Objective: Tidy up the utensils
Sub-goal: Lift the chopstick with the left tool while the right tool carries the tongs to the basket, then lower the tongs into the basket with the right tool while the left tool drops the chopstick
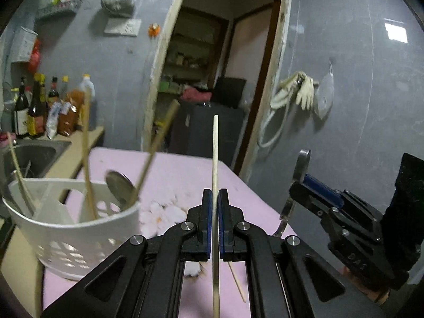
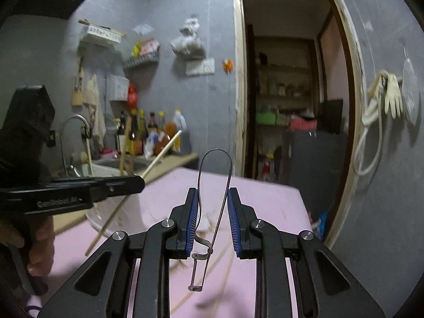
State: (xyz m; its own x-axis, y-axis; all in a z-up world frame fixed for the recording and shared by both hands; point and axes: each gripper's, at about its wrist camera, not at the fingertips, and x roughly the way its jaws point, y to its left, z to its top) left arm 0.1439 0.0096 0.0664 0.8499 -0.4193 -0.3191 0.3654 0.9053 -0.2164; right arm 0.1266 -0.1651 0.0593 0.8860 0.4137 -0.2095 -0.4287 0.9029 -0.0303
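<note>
My left gripper (image 1: 214, 212) is closed on a pale chopstick (image 1: 215, 159), which stands upright between the two blue pads and rises well above them; its lower end passes down under the fingers. To the left, at the left edge of the pink table (image 1: 185, 169), stands the white utensil basket (image 1: 79, 238). Inside it I see several wooden chopsticks (image 1: 87, 159) leaning in different directions and a metal spoon (image 1: 120, 188) with its bowl up. One more chopstick (image 1: 237, 282) lies flat on the pink surface, just under my left gripper. My right gripper (image 2: 212, 212) has its jaws narrow but not fully closed, and between them there is a thin metal wire utensil (image 2: 216, 175) with a loop on top; the wire lies against the left pad, but I cannot tell if the right pad touches it. In the left wrist view this right gripper is over the right edge of the table. Behind the table there is a sink (image 1: 34, 156), bottles (image 1: 37, 111) on the counter, and an open doorway (image 1: 212, 79).
</note>
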